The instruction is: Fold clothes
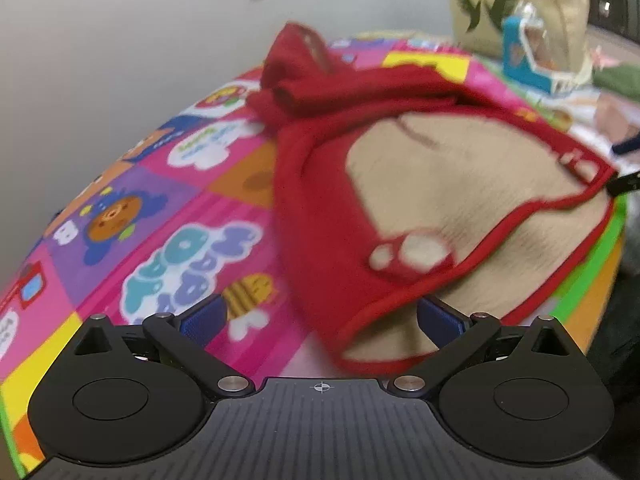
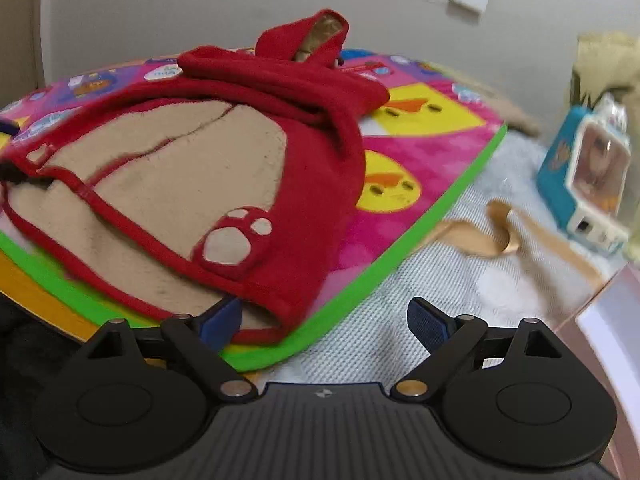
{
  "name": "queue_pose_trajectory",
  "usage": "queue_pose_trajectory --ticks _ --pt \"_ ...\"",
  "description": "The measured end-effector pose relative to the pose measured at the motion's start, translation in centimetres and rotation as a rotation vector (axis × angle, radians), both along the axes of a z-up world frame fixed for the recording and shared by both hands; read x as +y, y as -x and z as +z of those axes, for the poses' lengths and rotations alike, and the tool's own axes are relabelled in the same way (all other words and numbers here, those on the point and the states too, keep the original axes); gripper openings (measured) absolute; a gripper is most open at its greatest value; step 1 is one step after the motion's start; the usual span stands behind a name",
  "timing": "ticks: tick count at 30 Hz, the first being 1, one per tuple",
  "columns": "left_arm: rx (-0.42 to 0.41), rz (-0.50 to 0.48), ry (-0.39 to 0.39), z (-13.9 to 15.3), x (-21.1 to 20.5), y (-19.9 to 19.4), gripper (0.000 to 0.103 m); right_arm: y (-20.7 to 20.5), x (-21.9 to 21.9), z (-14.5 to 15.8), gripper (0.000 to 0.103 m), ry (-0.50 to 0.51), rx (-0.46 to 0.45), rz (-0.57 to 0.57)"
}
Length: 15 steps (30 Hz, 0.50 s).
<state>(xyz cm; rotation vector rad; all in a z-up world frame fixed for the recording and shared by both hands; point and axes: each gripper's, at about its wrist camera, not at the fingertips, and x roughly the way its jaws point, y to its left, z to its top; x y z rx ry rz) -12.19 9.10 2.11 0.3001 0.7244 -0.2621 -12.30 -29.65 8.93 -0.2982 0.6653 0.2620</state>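
Low, opposite sides, shared garment (image 1: 420, 168)

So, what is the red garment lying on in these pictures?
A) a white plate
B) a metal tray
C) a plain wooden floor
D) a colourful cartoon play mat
D: the red garment lies spread on the colourful play mat, whose cartoon squares and green edge show around it in both wrist views.

Fuzzy fleece garment (image 2: 320, 184), glossy printed mat (image 2: 420, 140)
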Motion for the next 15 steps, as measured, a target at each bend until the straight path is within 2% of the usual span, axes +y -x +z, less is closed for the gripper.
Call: queue_pose_trajectory --ticks 2,4,6,8,10,12,15 --pt "-0.037 0.068 -0.078 0.1 0.5 -0.8 0.103 -0.2 0.5 -0.7 0.085 0.078 -0.037 -0.024" --pt "-0.095 0.149 -0.145 1.0 1.3 -1.6 0.103 0.3 -0.7 2.3 0.085 0.037 -0.144 -0.055" --pt "-0.150 0.161 -0.060 3.8 2.5 -1.2 0.103 1.4 -1.6 5.6 0.085 -0.011 -0.241 -0.085" --pt "-0.212 0.156 0.008 6.5 3.2 -0.2 0.103 2.5 -1.4 6.9 0.088 0.010 -0.313 -0.087" --pt "-0.261 0.115 -0.016 7.5 2.5 1.3 0.103 3.0 -1.2 6.8 0.091 0.036 -0.287 -0.061" --pt "-0.244 0.061 -0.034 6.8 1.9 2.4 0.103 3.6 -1.2 4.8 0.093 0.060 -0.176 0.017" --pt "-0.127 -0.046 -0.073 3.9 1.6 3.6 0.103 5.1 -1.1 1.7 0.097 0.139 -0.061 0.105"
